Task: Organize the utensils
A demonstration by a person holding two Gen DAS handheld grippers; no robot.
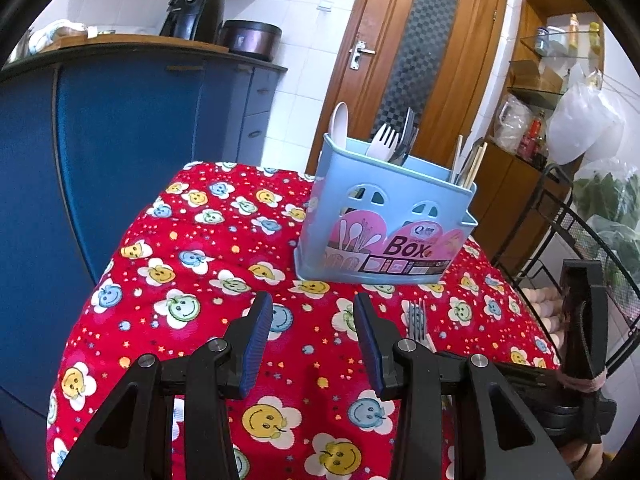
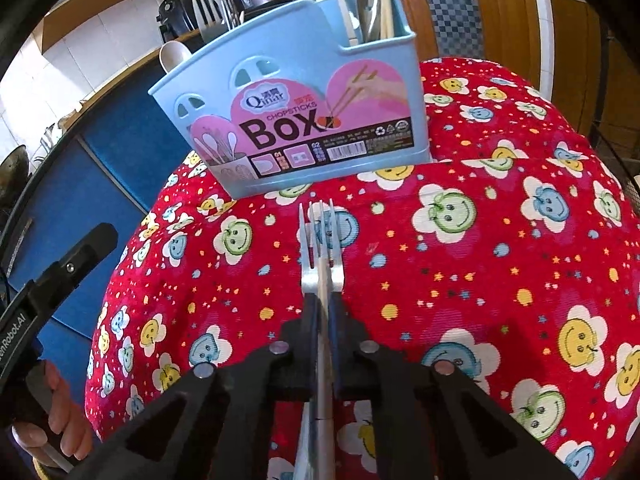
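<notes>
Pinching fork (image 2: 322, 240) in right claw (image 2: 325, 312), tines toward blue box (image 2: 304, 92)

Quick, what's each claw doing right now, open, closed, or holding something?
Left claw: open, holding nothing.
Right claw: closed on a metal fork, tines pointing toward the chopsticks box.

The pink label (image 2: 320, 128) on the blue box (image 2: 372, 60) reads "Qinar", "CHOPSTICKS" and, in big dark letters, "BOX" — its smaller print and barcode digits are illegible — while the left gripper's (image 2: 24, 320) black body shows "...nRobot.AI".
</notes>
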